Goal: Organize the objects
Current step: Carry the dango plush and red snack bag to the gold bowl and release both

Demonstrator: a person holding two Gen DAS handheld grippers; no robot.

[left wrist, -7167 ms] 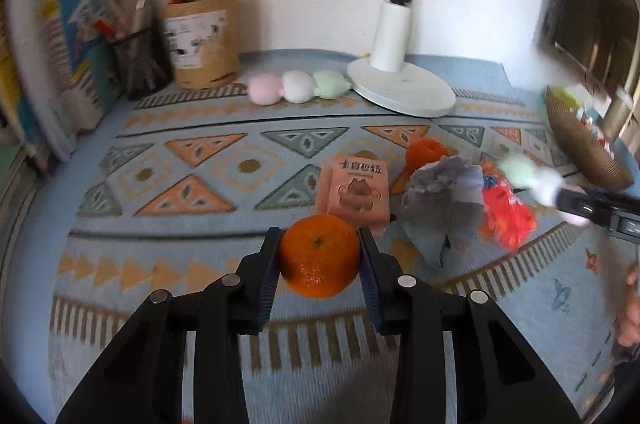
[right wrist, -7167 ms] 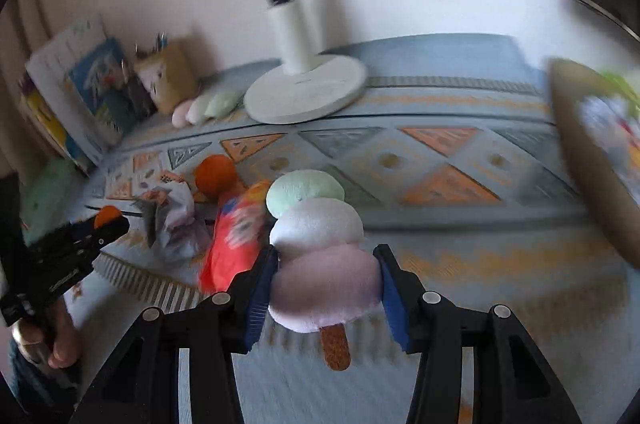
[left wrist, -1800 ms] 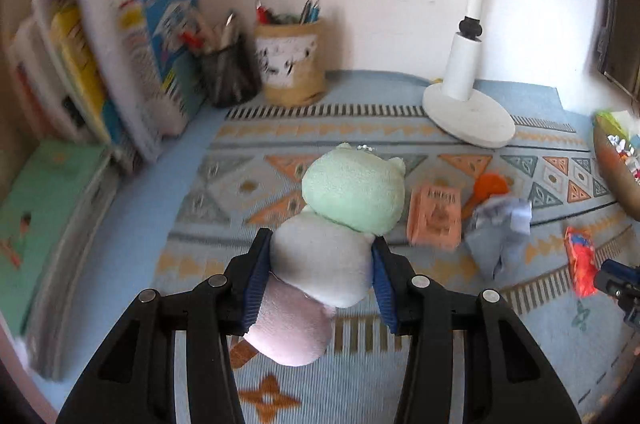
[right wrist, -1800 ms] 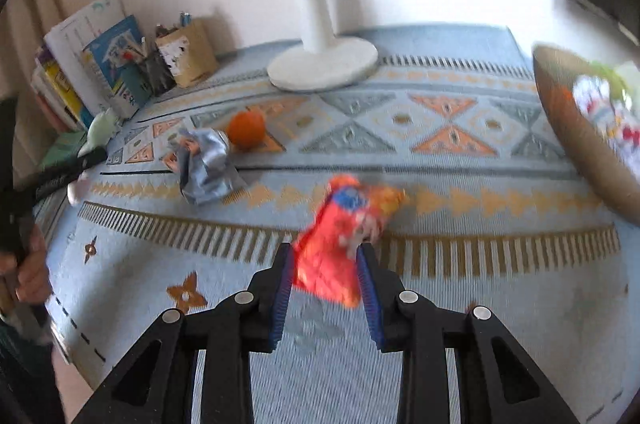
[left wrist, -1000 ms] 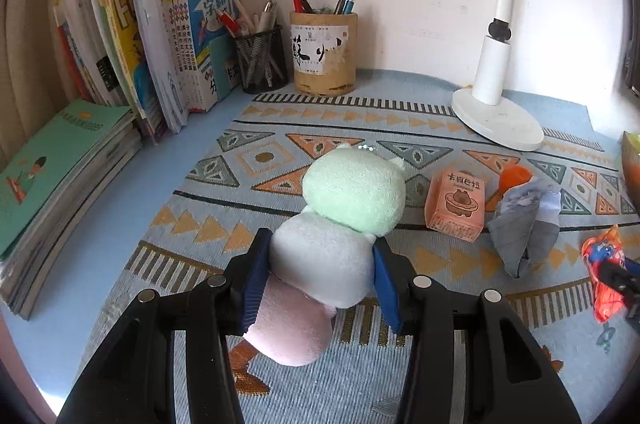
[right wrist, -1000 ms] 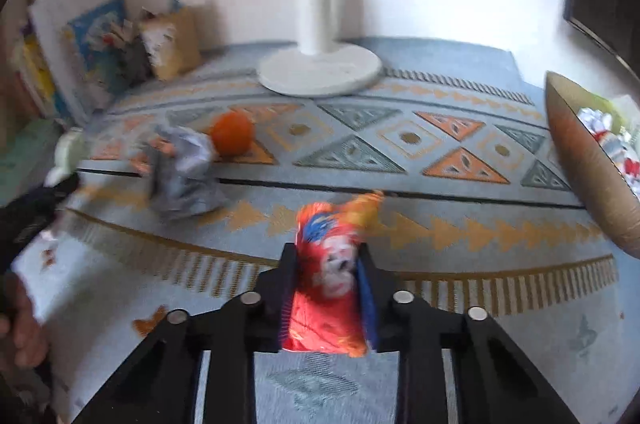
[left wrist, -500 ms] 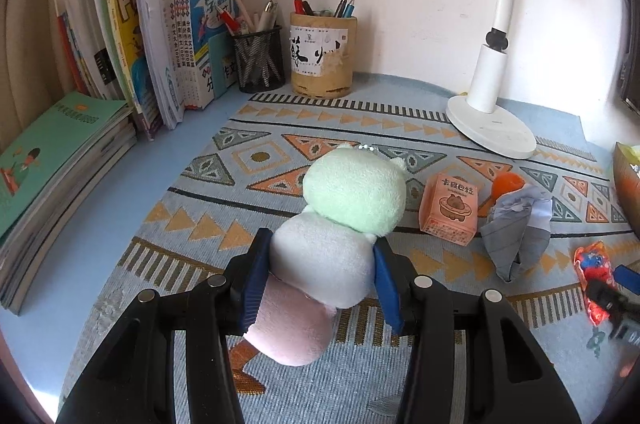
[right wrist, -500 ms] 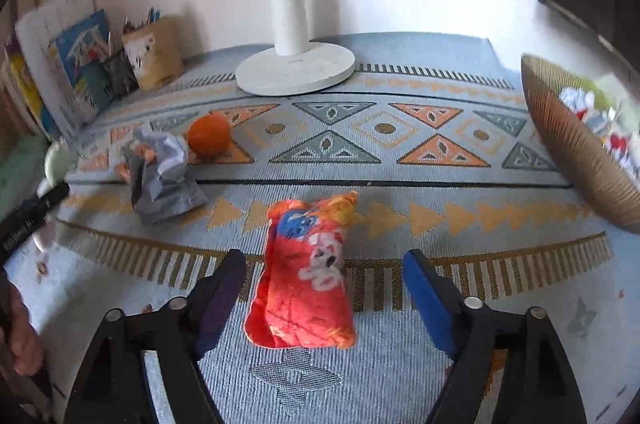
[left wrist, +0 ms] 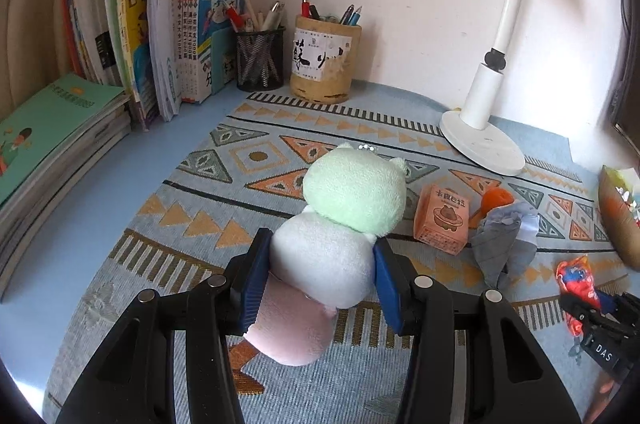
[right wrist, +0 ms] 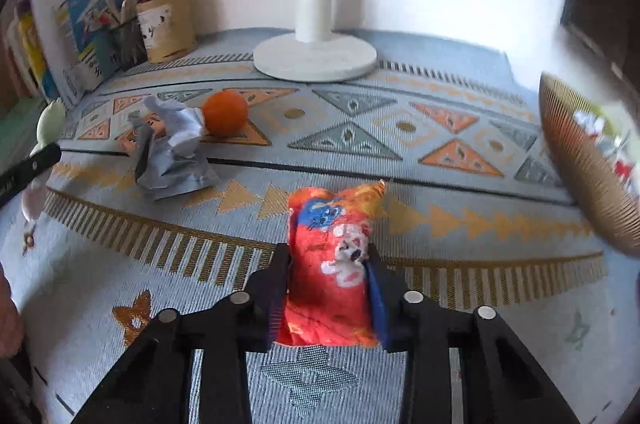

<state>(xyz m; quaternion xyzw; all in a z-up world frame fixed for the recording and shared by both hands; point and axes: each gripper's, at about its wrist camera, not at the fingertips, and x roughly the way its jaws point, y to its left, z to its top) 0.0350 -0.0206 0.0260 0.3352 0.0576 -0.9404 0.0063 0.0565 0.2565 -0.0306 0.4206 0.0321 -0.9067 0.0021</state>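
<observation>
My left gripper [left wrist: 320, 280] is shut on a plush dango toy [left wrist: 332, 224] with green, white and pink balls, held over the patterned mat. My right gripper [right wrist: 328, 284] is shut on a red snack packet [right wrist: 332, 264] low over the mat; the packet also shows in the left wrist view [left wrist: 576, 280]. On the mat lie an orange [right wrist: 225, 113], a crumpled grey wrapper [right wrist: 172, 151] and a small orange box [left wrist: 442, 219].
A white lamp base [right wrist: 315, 56] stands at the back. A woven basket [right wrist: 580, 163] with packets sits at the right. Two pen holders [left wrist: 323, 59] and upright books [left wrist: 168, 35] line the back left; flat books [left wrist: 48, 131] lie at the left.
My right gripper was open around the snack packet half a second ago and has closed on it. My left gripper still holds the plush toy, almost unmoved.
</observation>
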